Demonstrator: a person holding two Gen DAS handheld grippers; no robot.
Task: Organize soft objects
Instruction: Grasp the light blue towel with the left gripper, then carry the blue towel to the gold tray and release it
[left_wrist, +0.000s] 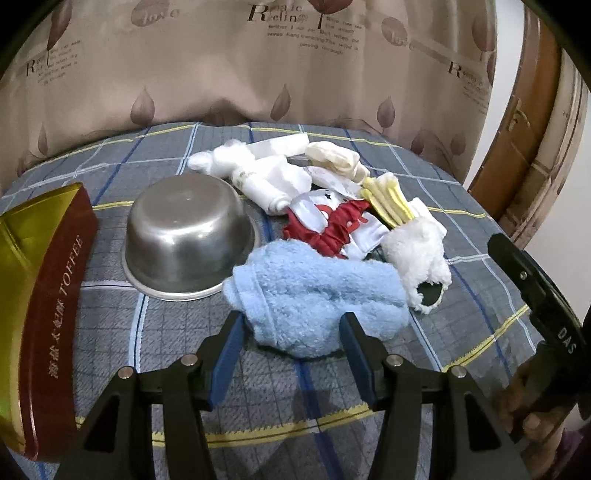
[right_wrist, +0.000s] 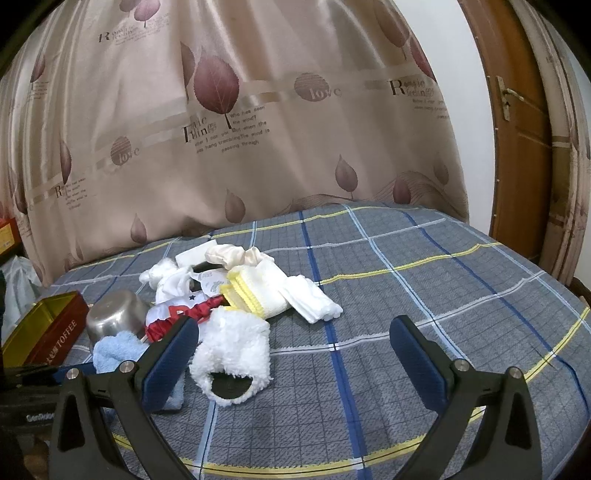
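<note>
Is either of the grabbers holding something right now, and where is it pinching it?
Nothing is held. The left gripper is open around the near end of the blue fluffy cloth, pads not pressing. The right gripper is open over bare bedspread.

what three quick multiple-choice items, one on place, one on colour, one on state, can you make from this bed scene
1. Where is the steel bowl?
A. between toffee tin and blue towel
B. inside the tin
C. on the floor

2. What colour is the cloth between the left gripper pads?
A. red
B. light blue
C. yellow

3. How does the bowl sit?
A. upright
B. on its side
C. upside down

Key: A, tin on one side, towel on the other; B, fluffy blue; C, rim on the bedcover.
</note>
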